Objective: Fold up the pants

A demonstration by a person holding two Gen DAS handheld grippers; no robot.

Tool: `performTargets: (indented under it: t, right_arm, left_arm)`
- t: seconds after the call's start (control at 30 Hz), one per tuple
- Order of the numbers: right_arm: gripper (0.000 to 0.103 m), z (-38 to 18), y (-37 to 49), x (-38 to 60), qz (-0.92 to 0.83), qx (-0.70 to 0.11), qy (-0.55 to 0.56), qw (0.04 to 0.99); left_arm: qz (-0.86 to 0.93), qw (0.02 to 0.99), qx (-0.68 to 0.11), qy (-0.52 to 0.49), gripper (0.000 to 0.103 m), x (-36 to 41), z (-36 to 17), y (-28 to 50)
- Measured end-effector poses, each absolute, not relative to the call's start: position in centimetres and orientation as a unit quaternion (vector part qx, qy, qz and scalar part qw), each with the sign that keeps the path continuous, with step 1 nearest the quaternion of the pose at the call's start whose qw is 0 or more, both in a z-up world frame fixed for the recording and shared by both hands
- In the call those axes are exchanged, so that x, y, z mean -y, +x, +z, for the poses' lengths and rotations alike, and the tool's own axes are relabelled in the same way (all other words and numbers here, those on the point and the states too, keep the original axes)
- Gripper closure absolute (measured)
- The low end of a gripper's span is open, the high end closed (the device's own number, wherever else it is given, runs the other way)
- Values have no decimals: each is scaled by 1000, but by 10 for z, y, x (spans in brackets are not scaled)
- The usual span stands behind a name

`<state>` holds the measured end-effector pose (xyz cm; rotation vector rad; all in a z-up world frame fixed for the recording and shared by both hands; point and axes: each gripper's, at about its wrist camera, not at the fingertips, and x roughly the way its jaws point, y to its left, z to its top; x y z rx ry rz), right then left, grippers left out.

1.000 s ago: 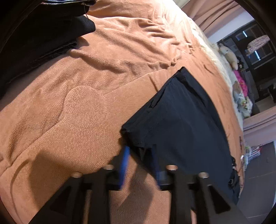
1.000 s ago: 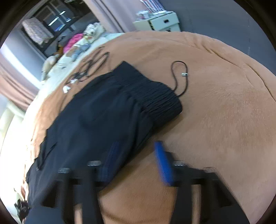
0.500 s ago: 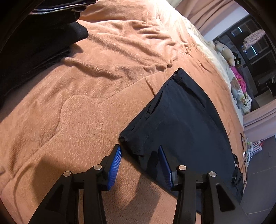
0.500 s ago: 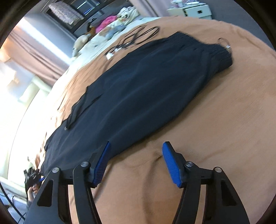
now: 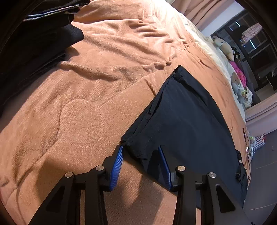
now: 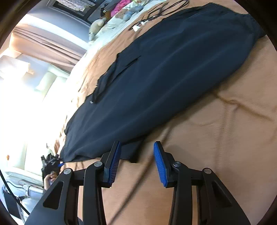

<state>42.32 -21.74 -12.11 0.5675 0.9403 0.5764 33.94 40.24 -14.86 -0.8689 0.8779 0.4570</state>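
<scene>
One pair of dark pants [image 6: 164,72] lies on one brown blanket [image 5: 86,107], with two grippers, left [image 5: 140,164] and right [image 6: 136,161], one pile of dark clothes [image 5: 34,43], and at least three soft toys [image 5: 223,46] counted.

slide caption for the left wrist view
Left gripper straddling the hem corner of dark pants on an orange blanket.

Bed cover: a rust-orange fleecy blanket [image 5: 90,97] lay rumpled across the bed.
Dark pile: a stack of black folded clothing [image 5: 34,39] sat on the blanket at the upper left of the left wrist view.
Toys: cream plush animals [image 5: 223,45] lay near pink fabric [image 5: 239,74].
Cables: black cords [image 6: 161,10] were looped on the blanket.
Curtains: dusty-pink curtains [image 6: 46,43] hung beside the bright window.
</scene>
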Motion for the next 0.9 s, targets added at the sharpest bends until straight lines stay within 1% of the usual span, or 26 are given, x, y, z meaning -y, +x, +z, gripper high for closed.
performTargets:
  t: [0.13, 0.33, 0.4, 0.43, 0.5, 0.7, 0.83, 0.9]
  right_arm:
    - [66, -134, 428, 217, 268, -458, 264, 805]
    - [66, -137, 434, 209, 271, -459, 266, 803]
    - [85, -138, 437, 209, 270, -459, 268, 803]
    - [97, -139, 436, 210, 271, -464, 268, 800]
    - [100, -135, 431, 210, 270, -460, 264, 804]
    - [102, -118, 406, 215, 278, -441, 261, 812]
    - [102, -123, 399, 214, 269, -448, 249, 816]
    - [100, -128, 402, 211, 266, -460, 257, 807]
  left_arm:
    - [213, 791, -411, -400, 64, -405, -149, 339]
    - [215, 793, -412, -393, 65, -409, -147, 340]
    - [217, 794, -413, -390, 67, -410, -147, 341]
    - [217, 794, -413, -388, 67, -410, -146, 341]
    - [218, 795, -413, -386, 68, -410, -146, 342]
    - [222, 799, -419, -369, 78, -412, -148, 348]
    - [222, 796, -416, -380, 78, -415, -148, 347]
    - [219, 791, -412, -395, 75, -416, -147, 343]
